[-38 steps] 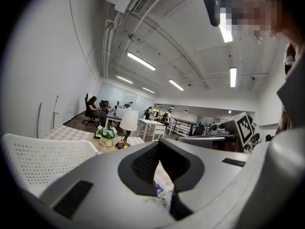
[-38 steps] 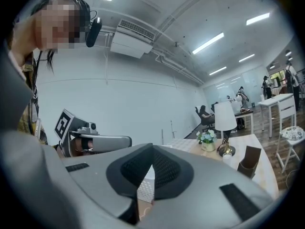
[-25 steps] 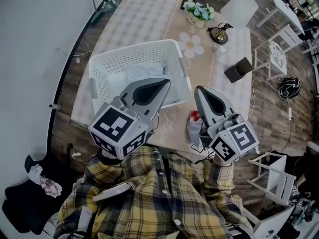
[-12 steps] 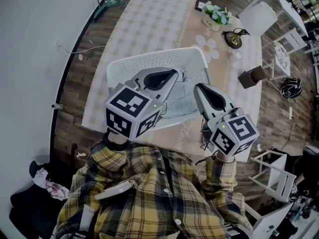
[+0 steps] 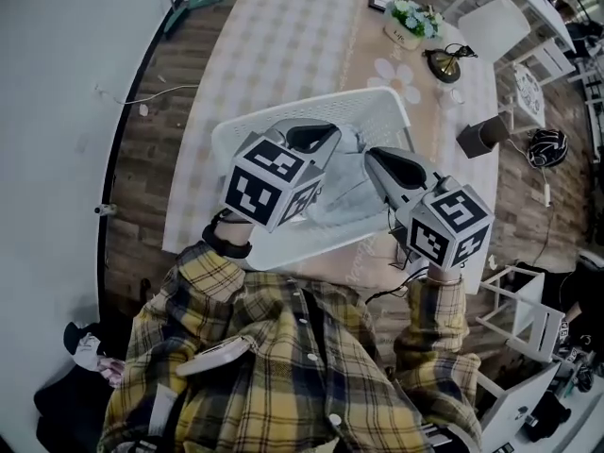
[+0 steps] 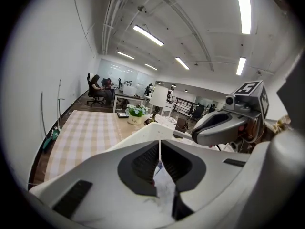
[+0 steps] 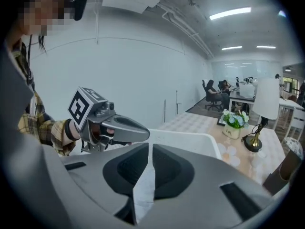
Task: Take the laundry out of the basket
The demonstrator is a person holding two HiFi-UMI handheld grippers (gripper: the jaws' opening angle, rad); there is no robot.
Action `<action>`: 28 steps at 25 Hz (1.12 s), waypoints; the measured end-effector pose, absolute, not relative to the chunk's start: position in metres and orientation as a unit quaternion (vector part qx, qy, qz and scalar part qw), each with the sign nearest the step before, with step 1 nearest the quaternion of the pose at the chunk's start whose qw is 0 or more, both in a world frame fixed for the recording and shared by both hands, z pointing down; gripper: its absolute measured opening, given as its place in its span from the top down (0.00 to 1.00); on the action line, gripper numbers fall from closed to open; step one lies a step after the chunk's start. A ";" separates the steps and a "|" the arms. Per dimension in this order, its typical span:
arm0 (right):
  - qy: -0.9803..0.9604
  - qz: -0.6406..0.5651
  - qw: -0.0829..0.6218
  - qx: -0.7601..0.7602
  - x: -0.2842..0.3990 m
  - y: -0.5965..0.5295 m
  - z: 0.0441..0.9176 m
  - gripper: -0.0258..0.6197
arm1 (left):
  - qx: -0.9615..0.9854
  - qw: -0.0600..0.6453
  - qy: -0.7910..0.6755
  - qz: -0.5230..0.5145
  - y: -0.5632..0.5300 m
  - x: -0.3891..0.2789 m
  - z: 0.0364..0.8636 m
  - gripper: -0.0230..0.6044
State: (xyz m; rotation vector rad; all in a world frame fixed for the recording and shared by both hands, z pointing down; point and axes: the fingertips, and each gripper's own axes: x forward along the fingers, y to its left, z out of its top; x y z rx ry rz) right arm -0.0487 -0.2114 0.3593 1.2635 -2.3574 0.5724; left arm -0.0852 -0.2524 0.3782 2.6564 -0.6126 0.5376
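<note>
Laundry (image 5: 344, 196) lies as a pale, crumpled heap in the white basket (image 5: 311, 102), below and between the left claw (image 6: 159, 144) and the right claw (image 7: 148, 147). The heap shows no long axis of its own (the basket's long side runs crosswise, from the left claw's side to the right's).

Readable writing is scarce. The cube (image 5: 274, 182) on each claw bears square black-and-white codes. The white flower pot (image 7: 232, 131), well ahead of the right claw on the table (image 5: 274, 36), carries a short word too small to make out.

The left claw's jaws are all but together, with only a hairline between the tips and nothing pinched. The right claw shows a narrow slit, its jaws having just been opening, and it grips nothing. Pale cloth shows through both gaps from below.

A second ago both claws hung back over the basket's near rim, the right one off its near corner. Now both reach over the basket's inside, side by side.
</note>
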 end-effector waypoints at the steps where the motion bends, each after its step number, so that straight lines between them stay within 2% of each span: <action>1: -0.843 0.204 0.221 0.447 -0.048 -0.211 0.364 0.88 | 0.939 0.182 -0.214 0.197 -0.253 -0.085 0.384 0.89; 3: -0.839 0.204 0.257 0.434 -0.048 -0.210 0.372 0.88 | 0.937 0.184 -0.206 0.213 -0.252 -0.085 0.396 0.86; 4: -0.839 0.205 0.270 0.426 -0.050 -0.209 0.375 0.85 | 0.936 0.185 -0.202 0.220 -0.251 -0.085 0.402 0.81; 9: -0.840 0.215 0.332 0.371 -0.064 -0.203 0.399 0.79 | 0.928 0.196 -0.193 0.250 -0.251 -0.084 0.429 0.73; 14: -0.844 0.229 0.385 0.295 -0.079 -0.195 0.424 0.65 | 0.919 0.207 -0.182 0.281 -0.255 -0.082 0.456 0.61; 20: -0.829 0.233 0.454 0.227 -0.086 -0.191 0.456 0.51 | 0.905 0.213 -0.185 0.319 -0.261 -0.079 0.491 0.53; 28: -0.803 0.228 0.521 0.175 -0.089 -0.184 0.499 0.46 | 0.882 0.215 -0.206 0.365 -0.269 -0.083 0.515 0.42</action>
